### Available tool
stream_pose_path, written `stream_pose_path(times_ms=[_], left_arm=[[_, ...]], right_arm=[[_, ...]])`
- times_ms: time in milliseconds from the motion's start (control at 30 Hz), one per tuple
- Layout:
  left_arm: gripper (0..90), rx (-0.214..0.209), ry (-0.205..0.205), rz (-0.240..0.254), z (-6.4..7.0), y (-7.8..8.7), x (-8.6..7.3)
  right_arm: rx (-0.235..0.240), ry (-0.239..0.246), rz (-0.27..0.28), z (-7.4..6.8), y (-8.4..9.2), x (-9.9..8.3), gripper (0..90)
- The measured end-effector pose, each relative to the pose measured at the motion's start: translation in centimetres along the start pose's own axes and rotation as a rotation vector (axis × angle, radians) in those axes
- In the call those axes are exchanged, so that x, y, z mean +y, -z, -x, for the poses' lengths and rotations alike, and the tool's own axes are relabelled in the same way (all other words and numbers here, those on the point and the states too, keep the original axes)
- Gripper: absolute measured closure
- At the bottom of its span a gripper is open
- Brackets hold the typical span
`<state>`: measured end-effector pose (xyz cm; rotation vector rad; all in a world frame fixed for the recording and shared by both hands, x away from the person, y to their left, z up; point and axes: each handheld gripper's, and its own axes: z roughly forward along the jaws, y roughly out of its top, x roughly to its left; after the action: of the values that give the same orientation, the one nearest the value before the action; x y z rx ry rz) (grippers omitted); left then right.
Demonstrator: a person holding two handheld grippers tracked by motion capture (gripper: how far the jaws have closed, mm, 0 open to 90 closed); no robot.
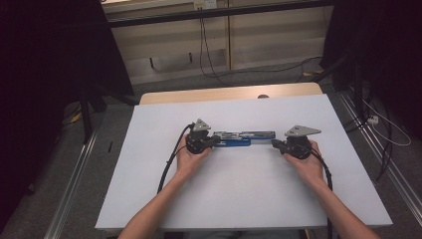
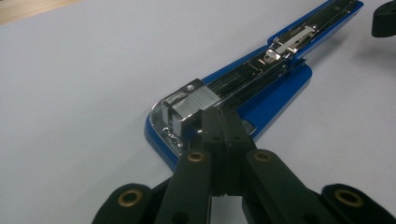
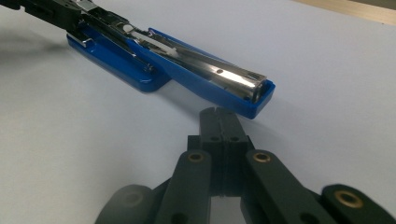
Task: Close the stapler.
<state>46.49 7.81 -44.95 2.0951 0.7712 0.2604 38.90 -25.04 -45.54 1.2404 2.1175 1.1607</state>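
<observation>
A blue stapler (image 1: 239, 138), swung open and flat, lies across the middle of the white tabletop (image 1: 239, 194). My left gripper (image 1: 215, 141) is at its left end, held in the person's left hand. In the left gripper view that gripper (image 2: 222, 116) is shut, its tips resting against the metal staple magazine (image 2: 191, 105) over the blue base (image 2: 275, 98). My right gripper (image 1: 274, 143) is at the stapler's right end. In the right gripper view it (image 3: 218, 112) is shut with nothing between its jaws, just short of the blue arm's tip (image 3: 254, 100).
A wooden strip (image 1: 229, 93) borders the far side of the white top. Cables (image 1: 169, 164) trail from both grippers toward the near edge. Dark stands and floor cables (image 1: 383, 124) flank the table. The other gripper (image 2: 385, 18) shows far off past the stapler.
</observation>
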Motion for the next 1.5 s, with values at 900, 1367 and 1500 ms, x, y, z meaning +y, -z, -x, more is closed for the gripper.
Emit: stream_pose_path(times_ms=[900,1367,1500], left_arm=[[90.0,-0.004,0.001,0.003,0.1,0.0,-0.1],[90.0,-0.010,-0.014,0.005,0.1,-0.1,-0.1],[90.0,-0.012,-0.008,0.006,0.0,-0.1,-0.1]], right_arm=[[-0.005,0.004,-0.085,0.4,-1.0,0.3,90.0],[-0.021,0.013,-0.122,0.8,-1.6,0.6,90.0],[-0.023,0.014,-0.131,0.8,-1.8,0.7,90.0]])
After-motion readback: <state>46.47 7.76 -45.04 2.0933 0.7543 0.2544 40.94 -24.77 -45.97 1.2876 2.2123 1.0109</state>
